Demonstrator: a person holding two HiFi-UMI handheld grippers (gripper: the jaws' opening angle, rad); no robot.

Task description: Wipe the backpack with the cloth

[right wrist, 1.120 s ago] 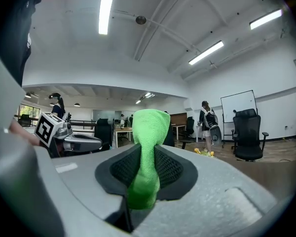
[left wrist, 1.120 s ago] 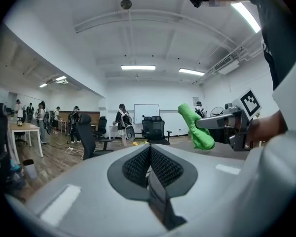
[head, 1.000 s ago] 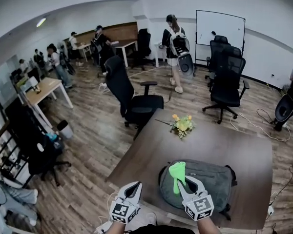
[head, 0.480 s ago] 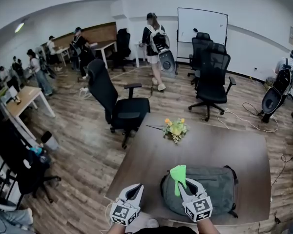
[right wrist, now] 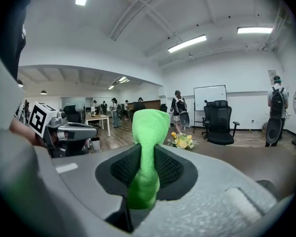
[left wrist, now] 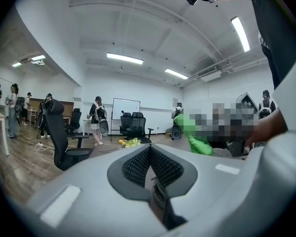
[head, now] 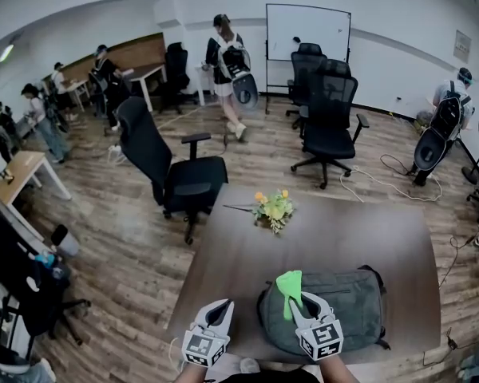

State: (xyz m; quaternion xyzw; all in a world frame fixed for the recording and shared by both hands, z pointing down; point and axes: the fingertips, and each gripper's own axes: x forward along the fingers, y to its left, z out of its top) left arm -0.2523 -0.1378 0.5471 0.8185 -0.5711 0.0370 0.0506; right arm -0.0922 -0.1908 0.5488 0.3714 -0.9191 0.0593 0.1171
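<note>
So the grey backpack (head: pixel 335 306) lies flat on the brown tabletop (head: pixel 335 238), on the right half and right up against the near edge. The right claw (head: pixel 297 300) hangs over the backpack's left end, clamped tight on the bright green cloth (head: pixel 289 286). In the right gripper view the cloth (right wrist: pixel 149 125) is pinched between the two dark pads and sticks up past the tips in a rounded bunch. Whether the cloth actually touches the backpack is hard to say, since the claw covers that spot from above.

The left claw (head: pixel 221 304) sits just left of the backpack at the tabletop's near edge. In the left gripper view its jaws are pressed together at the tips with nothing between them (left wrist: pixel 149 149) (so it's basically doing nothing). The green cloth (left wrist: pixel 197 139) shows off to the right in that view.

Other stuff: a little bunch of yellow flowers (head: pixel 273 207) lies near the far edge of the tabletop, well apart from the backpack. A black office chair (head: pixel 172 170) stands on the wood floor beyond the far left corner. Farther back there's a whiteboard (head: pixel 307 32) against the wall and a person (head: pixel 226 58) with a pack on their back standing near it.
</note>
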